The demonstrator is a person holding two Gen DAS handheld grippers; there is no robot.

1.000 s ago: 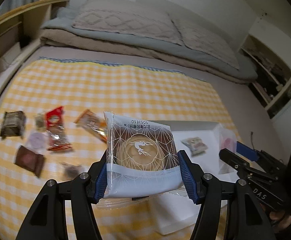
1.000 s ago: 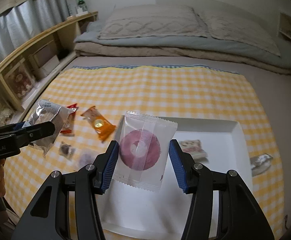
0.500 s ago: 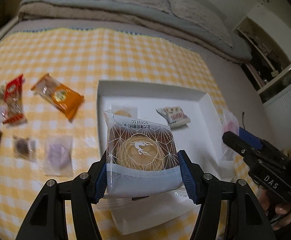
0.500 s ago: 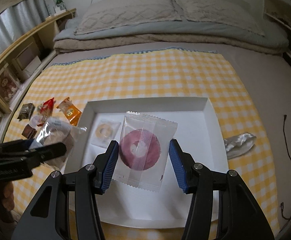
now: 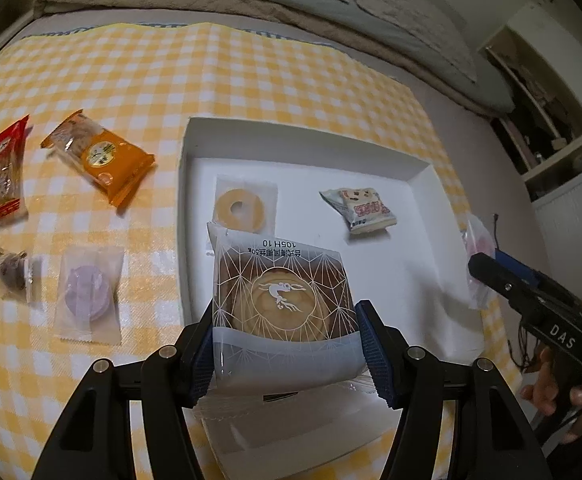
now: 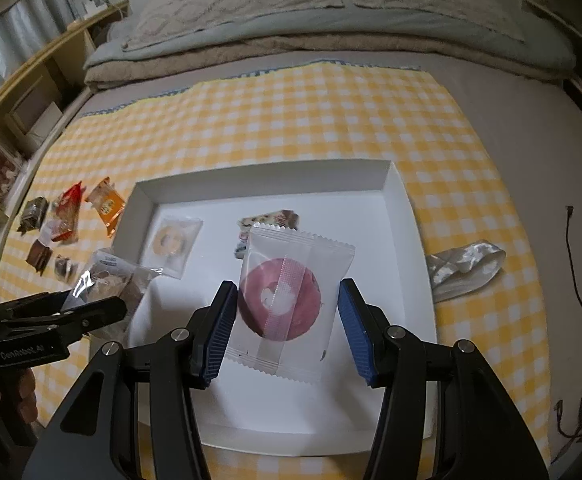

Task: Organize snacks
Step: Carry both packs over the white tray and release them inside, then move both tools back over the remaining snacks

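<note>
Snacks are hanging over the white tray (image 6: 405, 204): left gripper (image 5: 289, 350), angling steeply down, is pinching a mooncake packet (image 5: 281, 300) between its pads; right gripper (image 6: 287, 330), likewise tilting, is clamping a pink ring-biscuit packet (image 6: 287, 300).

Dim, soft light; fisheye-warped edges

A bed (image 6: 531, 128) is filling the frame, folded blankets (image 6: 331, 36) lying along its top edge; wooden shelving (image 6: 23, 92) is standing at upper left.
</note>
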